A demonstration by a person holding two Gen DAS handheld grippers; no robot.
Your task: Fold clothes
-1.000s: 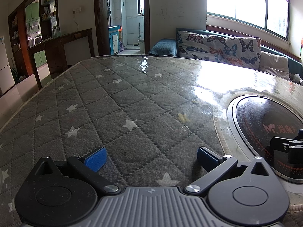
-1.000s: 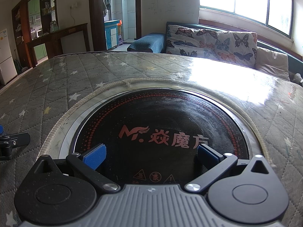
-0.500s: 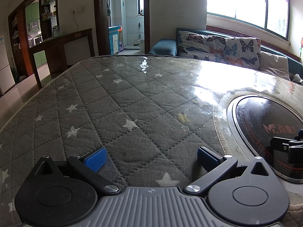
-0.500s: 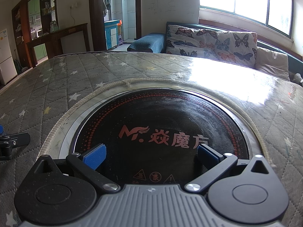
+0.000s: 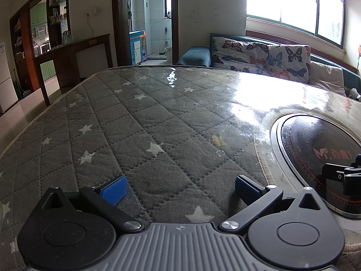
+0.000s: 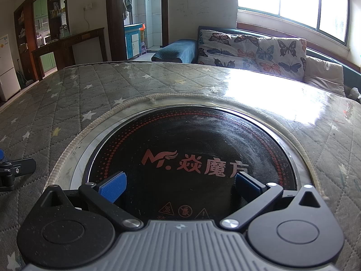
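No clothes show in either view. My left gripper (image 5: 179,187) is open and empty, low over a grey quilted table cover with white stars (image 5: 140,122). My right gripper (image 6: 179,186) is open and empty, low over a round black induction cooktop (image 6: 203,140) set into the table. The right gripper's finger shows at the right edge of the left wrist view (image 5: 338,175). The left gripper's finger shows at the left edge of the right wrist view (image 6: 18,168).
The cooktop also shows at the right of the left wrist view (image 5: 315,144). A sofa with butterfly cushions (image 5: 261,54) stands behind the table under a bright window. A dark wooden counter (image 5: 72,52) and a doorway are at the back left.
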